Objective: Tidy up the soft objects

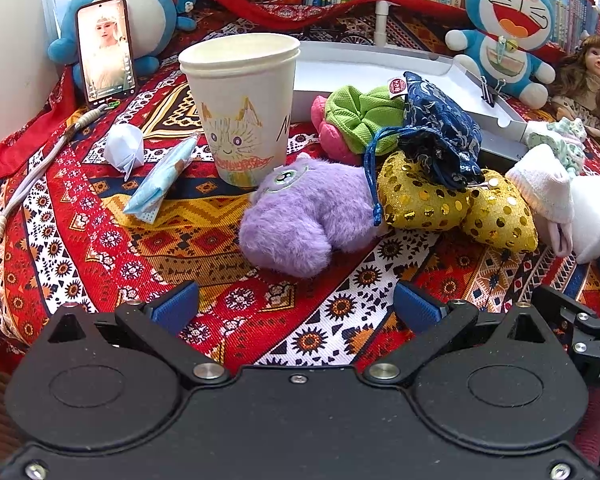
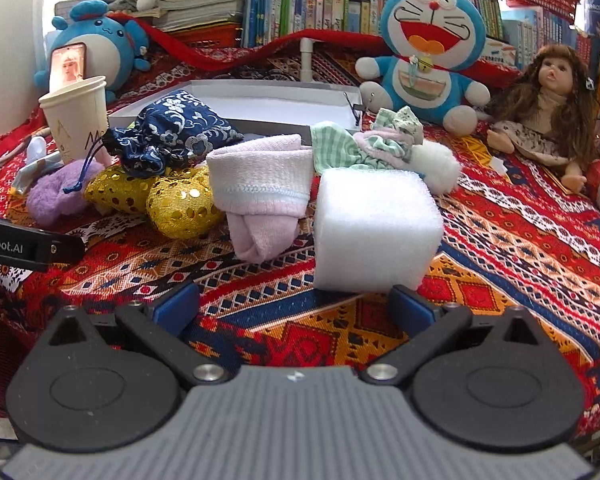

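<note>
Two sets of tongs hang low over the worktop, which is draped in a red patterned woven cloth. The left tongs stand wide and hold nothing; at their 12 o'clock lies a fluffy purple plush toy on the cloth. At its 11 o'clock stands a white paper cup with a drawn cat face. At the plush's 3 o'clock sit two gold sequinned cushions, with a dark blue floral drawstring pouch resting on top of them. Behind the pouch, at 10 o'clock, lies a green and pink fabric bundle.

The right tongs also stand wide and empty. A white foam block sits at their 12 o'clock, very near the right fingertip. Touching its left side is a rolled pale pink sock. A green checked cloth lies behind the block. A shallow white cardboard tray rests beyond the pile, and a blue cat plush with an open red mouth sits at the tray's 3 o'clock.
</note>
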Motion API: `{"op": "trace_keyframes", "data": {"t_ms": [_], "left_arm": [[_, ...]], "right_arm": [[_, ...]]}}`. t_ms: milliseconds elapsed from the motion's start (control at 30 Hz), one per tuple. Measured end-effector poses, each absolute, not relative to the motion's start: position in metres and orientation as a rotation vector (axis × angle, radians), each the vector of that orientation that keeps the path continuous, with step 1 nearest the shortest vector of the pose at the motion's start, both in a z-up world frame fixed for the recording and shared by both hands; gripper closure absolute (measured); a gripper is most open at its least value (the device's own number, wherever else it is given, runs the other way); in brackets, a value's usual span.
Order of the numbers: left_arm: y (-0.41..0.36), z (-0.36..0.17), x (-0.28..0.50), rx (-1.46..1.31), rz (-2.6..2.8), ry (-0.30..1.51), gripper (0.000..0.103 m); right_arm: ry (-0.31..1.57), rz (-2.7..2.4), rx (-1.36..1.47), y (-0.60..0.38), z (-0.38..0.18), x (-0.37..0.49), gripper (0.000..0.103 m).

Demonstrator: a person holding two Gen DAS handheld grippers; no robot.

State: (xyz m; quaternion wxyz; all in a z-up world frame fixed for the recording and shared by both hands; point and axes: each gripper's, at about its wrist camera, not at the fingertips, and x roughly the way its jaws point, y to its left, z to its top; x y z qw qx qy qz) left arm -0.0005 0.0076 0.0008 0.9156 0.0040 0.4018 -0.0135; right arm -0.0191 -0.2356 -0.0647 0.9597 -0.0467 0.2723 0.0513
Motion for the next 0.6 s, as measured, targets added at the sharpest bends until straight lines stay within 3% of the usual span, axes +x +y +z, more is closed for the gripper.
{"op": "trace_keyframes", "data": {"t_ms": [267, 400, 600], "left_arm": [[0.014, -0.003, -0.014, 0.005, -0.058, 0.750, 0.001], [0.021, 0.006, -0.020, -0.057, -0.087, 0.708, 0.021], [0.024, 0.024, -0.026, -0.023, -0.068, 0.570, 0.024]], "right_arm": [[0.455, 0.146, -0.093, -0.241, -0.075, -0.027, 0.000], [0.450, 0.181, -0.053, -0.249, -0.068, -0.029, 0.000], [0.304, 0.174, -0.091, -0.256, -0.052, -0.046, 0.000]]}}
